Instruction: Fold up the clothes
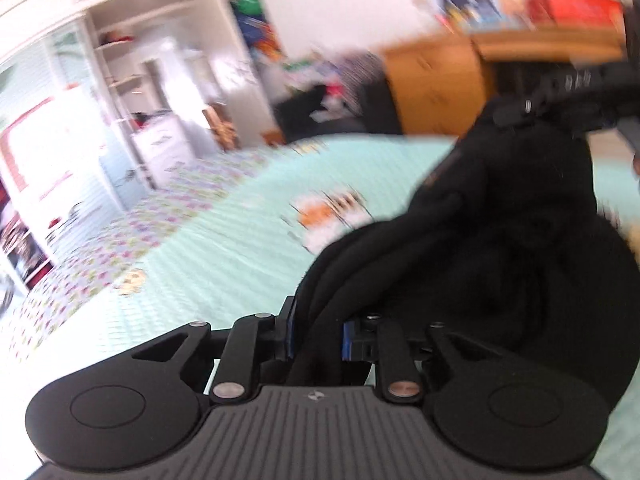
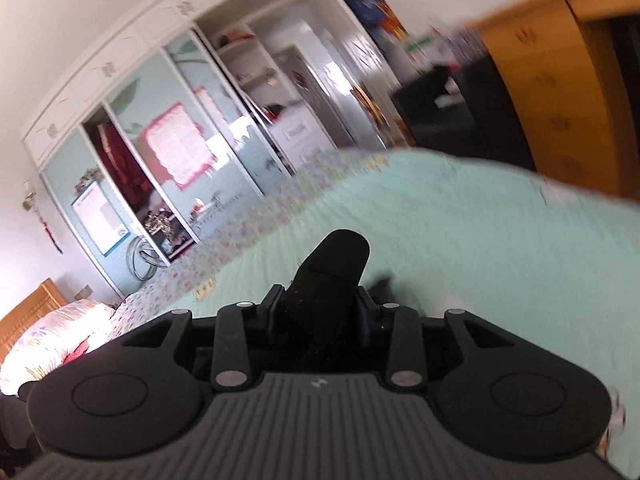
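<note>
A black garment (image 1: pixel 500 248) hangs bunched in the air over the mint-green bedspread (image 1: pixel 240 248). In the left wrist view my left gripper (image 1: pixel 316 336) is shut on a thick fold of it. The other gripper (image 1: pixel 560 96) shows at the upper right of that view, holding the cloth's far end higher up. In the right wrist view my right gripper (image 2: pixel 318 312) is shut on a small black fold of the garment (image 2: pixel 336 260) that sticks up between its fingers; the rest of the cloth is hidden below. Both views are motion-blurred.
The bedspread (image 2: pixel 440 232) has a flowered border and cartoon prints. A white wardrobe (image 2: pixel 180 120) with open shelves stands beyond the bed. A wooden desk or cabinet (image 2: pixel 560 80) is at the right, pillows (image 2: pixel 52 340) at the lower left.
</note>
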